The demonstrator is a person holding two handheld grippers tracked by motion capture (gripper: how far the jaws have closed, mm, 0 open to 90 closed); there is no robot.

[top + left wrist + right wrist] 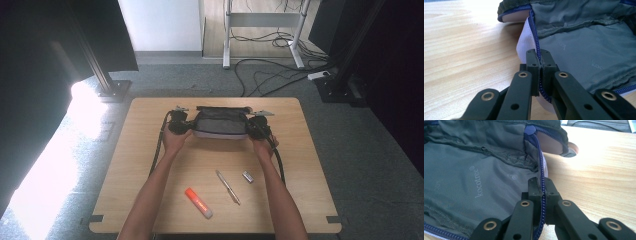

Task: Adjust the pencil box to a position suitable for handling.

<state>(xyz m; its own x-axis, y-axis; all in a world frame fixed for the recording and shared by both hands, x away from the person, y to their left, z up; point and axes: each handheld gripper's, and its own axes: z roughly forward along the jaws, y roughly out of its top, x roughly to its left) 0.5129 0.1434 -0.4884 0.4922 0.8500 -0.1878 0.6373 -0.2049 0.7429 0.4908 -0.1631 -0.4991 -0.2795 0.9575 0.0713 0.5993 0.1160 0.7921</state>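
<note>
High view is soft and low-res: blown-out daylight glare on the grey carpeted floor at 9 o'clock, dark unlit corners at 10 and 2 o'clock, and the pale wooden tabletop evenly lit with faint shadows. Left gripper view has the tabletop washed out white at 12 o'clock, the grey fabric pouch with blue zipper dim, and near black parts slightly blurred at 6 o'clock. Right gripper view shows glare on the wood at 2 o'clock, with the pouch lining dim but sharp.
</note>
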